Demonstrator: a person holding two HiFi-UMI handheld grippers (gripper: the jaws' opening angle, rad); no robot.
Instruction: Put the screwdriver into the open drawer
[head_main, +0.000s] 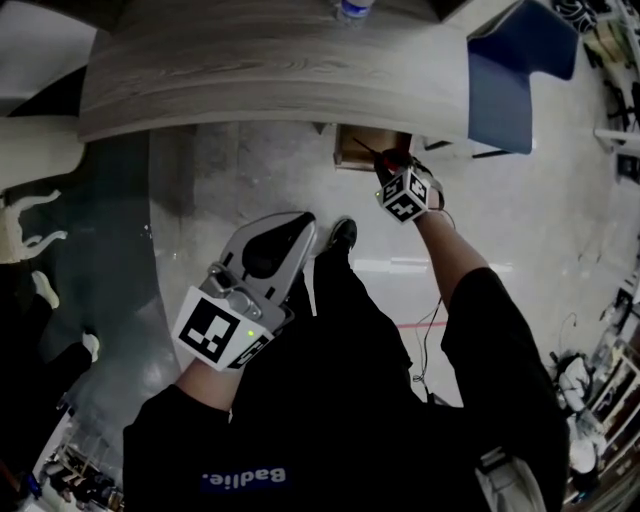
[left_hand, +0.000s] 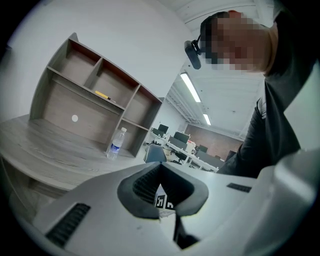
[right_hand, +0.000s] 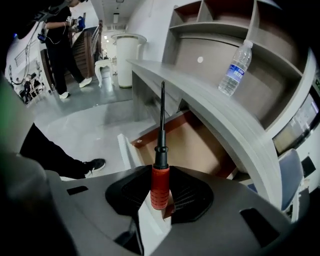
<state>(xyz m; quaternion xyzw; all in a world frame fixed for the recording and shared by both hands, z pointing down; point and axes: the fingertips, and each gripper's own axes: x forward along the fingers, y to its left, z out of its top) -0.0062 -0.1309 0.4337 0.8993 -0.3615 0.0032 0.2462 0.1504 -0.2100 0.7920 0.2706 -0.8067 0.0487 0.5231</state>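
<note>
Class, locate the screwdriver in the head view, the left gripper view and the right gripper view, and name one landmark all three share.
Head view: screwdriver upper right of centre, in the right gripper.
Left gripper view: not in it.
Right gripper view: screwdriver centre, red handle between the jaws, shaft upward.
Shared landmark: the water bottle on the desk.

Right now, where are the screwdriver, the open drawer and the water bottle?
screwdriver (right_hand: 160, 187): right gripper view, on its red handle.
open drawer (right_hand: 195, 145): right gripper view, on its bare brown bottom.
water bottle (right_hand: 234, 70): right gripper view, on its label.
</note>
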